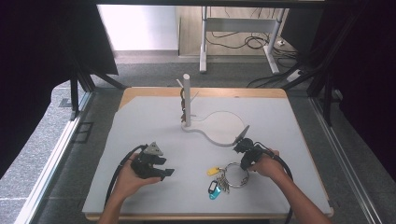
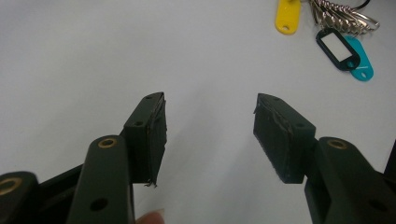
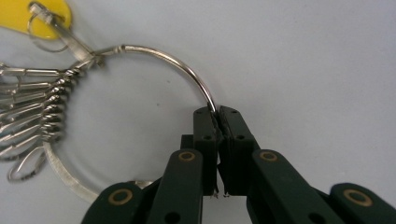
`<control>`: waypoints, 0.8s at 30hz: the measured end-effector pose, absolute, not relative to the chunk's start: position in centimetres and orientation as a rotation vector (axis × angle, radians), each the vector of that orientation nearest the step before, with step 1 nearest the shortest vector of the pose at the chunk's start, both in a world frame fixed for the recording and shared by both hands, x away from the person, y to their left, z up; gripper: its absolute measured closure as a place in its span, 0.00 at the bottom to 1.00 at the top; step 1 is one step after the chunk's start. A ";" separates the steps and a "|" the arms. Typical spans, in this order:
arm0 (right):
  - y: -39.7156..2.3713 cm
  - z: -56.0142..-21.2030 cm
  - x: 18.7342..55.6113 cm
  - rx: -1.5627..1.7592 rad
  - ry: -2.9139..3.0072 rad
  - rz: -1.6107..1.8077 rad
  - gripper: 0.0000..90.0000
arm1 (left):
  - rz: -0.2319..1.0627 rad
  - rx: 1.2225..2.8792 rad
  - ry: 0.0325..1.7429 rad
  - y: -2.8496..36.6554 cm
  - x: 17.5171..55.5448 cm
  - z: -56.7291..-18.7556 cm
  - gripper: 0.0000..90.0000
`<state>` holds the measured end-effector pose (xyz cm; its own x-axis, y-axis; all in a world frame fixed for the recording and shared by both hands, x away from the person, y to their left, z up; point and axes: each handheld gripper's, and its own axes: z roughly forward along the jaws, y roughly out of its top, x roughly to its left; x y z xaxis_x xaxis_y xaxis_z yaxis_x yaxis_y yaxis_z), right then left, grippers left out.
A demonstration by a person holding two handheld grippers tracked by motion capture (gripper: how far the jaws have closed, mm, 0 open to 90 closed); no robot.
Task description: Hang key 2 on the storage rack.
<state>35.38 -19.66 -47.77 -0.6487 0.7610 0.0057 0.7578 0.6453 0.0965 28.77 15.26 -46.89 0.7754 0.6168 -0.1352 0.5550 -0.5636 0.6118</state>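
Key ring: lies flat on the table, at five o'clock from the stand.
Right gripper: clamped on the wire; a straight lift is advised.
Left gripper: held wide apart, empty.

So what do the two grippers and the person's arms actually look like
Both grippers are black. The left gripper carries a grey three-cornered plate on top, and a black cable trails from it. Its jaws end in flat, worn pads, with brass-coloured pins at the joints. The right gripper is built the same, with its own black cable. The forearms are bare, no sleeves.
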 end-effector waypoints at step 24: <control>-21.1 -42.0 33.0 1.265 2.966 0.482 0.96 | 0.116 2.308 0.881 15.6 28.9 -47.0 0.49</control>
